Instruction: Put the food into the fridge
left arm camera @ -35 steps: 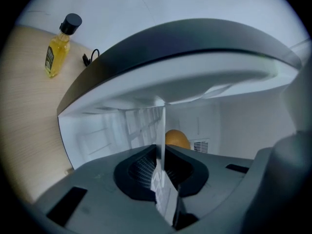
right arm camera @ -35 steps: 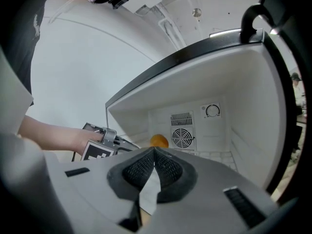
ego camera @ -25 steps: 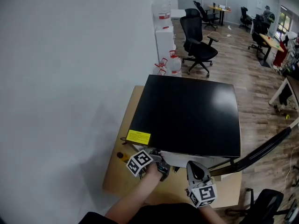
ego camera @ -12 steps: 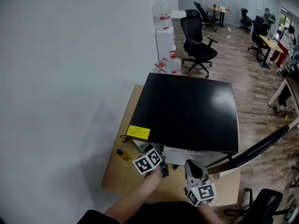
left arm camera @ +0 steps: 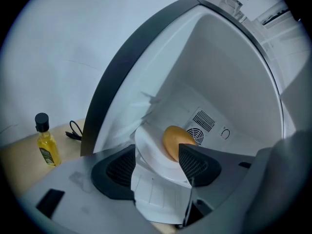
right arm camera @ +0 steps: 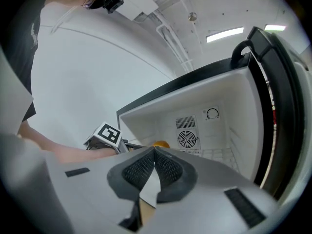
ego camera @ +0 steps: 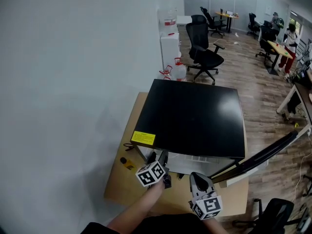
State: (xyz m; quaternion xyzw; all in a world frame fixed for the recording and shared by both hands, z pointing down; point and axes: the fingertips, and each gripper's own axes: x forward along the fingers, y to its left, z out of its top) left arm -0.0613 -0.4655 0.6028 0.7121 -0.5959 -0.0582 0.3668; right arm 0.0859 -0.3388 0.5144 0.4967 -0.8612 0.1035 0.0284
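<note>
A black-topped mini fridge (ego camera: 195, 116) stands on a wooden table (ego camera: 119, 182) with its door (ego camera: 263, 155) swung open to the right. Inside it lies a white plate (left arm camera: 151, 152) carrying a round orange-brown piece of food (left arm camera: 174, 139), which also shows in the right gripper view (right arm camera: 160, 144). My left gripper (ego camera: 162, 161) is at the fridge mouth. Its jaws (left arm camera: 157, 167) are opening wide on either side of the plate's near rim, and the pads do not press on it. My right gripper (ego camera: 197, 180) hovers just right of it, in front of the fridge, shut (right arm camera: 155, 162) and empty.
A small bottle of yellow oil (left arm camera: 46, 143) and a black cable stand on the table left of the fridge, against the white wall. The fridge's back wall has a fan grille (right arm camera: 186, 138) and a dial. Office chairs (ego camera: 207, 52) and water jugs are beyond the table.
The left gripper's marker cube has turned and shifted a little at the fridge opening. The right gripper has hardly moved.
</note>
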